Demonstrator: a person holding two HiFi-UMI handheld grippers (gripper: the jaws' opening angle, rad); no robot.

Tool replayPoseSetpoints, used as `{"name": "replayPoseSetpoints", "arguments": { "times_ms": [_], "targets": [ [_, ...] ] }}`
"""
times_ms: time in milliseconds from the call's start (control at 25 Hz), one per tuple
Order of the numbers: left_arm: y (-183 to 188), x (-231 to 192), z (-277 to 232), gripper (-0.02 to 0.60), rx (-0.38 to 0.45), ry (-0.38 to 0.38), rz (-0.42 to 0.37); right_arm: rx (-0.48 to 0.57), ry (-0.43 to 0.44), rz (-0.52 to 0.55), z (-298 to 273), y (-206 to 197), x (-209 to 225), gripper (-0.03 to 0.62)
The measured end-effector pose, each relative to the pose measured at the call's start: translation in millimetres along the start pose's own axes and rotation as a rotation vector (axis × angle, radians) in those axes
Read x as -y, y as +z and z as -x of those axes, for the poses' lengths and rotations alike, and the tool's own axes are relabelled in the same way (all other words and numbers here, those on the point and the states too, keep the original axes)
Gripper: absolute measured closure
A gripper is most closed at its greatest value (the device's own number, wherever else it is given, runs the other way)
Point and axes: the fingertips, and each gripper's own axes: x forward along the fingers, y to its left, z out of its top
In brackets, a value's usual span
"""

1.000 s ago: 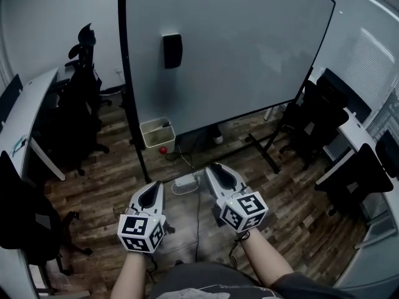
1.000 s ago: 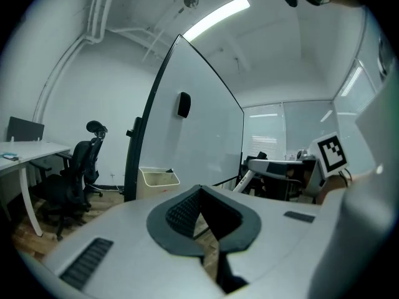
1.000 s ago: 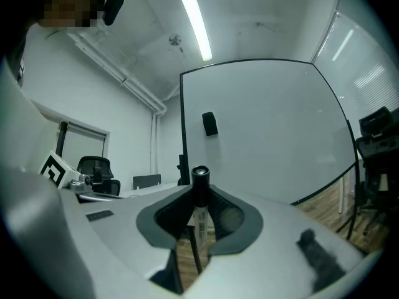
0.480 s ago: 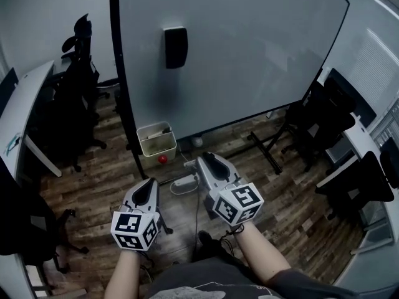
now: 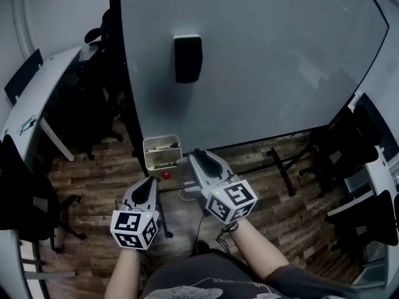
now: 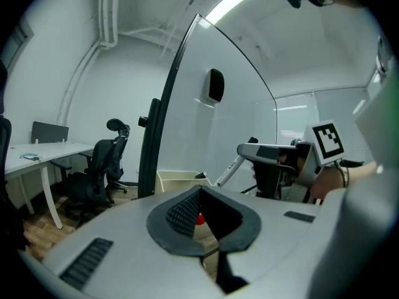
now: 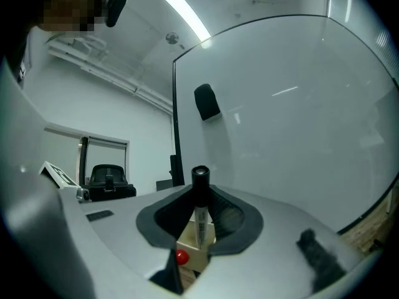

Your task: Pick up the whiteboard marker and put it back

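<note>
**Stage shown: carrying.** The whiteboard marker (image 7: 200, 209) is already picked up, and putting it back remains to be done.

- **Right gripper:** My right gripper (image 7: 199, 195) has its jaws partly closed on the marker's barrel. The marker stands upright between the pads, with its black cap above the tips.
- **Position:** In the head view this gripper (image 5: 199, 159) sits at lower centre. It points toward the white box (image 5: 146, 151) at the foot of the whiteboard (image 5: 280, 61), and a red ball (image 5: 165, 174) lies just below the box.
- **Left gripper:** My left gripper (image 6: 198, 197) has its jaw tips together and holds nothing.
- **Next move, as judged:** carry the marker over the box, which is presumably its home, then lower it and release.
</note>
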Motion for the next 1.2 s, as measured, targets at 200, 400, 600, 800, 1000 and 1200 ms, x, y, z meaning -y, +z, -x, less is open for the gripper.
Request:
{"name": "replayPoseSetpoints", "arguments": {
  "times_ms": [200,400,600,800,1000,1200],
  "targets": [
    [-2.4,-3.9,-11.4,0.568,-0.017,0.048,0.008,-0.023,0.052,0.013,-24.7,-12.0,5.5,0.513],
    [-5.9,-6.4,-20.1,0.568,-0.023,0.081,0.016,-0.071,0.096,-0.007,-39.0,-37.0,7.9,0.514],
    [-9.1,-9.6,-23.7,0.568,-0.031,0.100,0.020,-0.106,0.121,0.000,-44.9,-54.7,7.0,0.513],
    [-10.4,-8.2,-23.4,0.568,-0.039,0.098,0.016,-0.127,0.112,-0.002,-44.5,-64.5,7.0,0.513],
    [-12.5,-7.9,-18.3,0.568,-0.044,0.086,0.016,-0.146,0.093,-0.020,-40.5,-69.5,6.2,0.513],
    [-12.5,-3.1,-13.0,0.568,-0.038,0.061,0.013,-0.157,0.077,-0.017,-33.6,-70.4,3.5,0.504]
  ]
}}
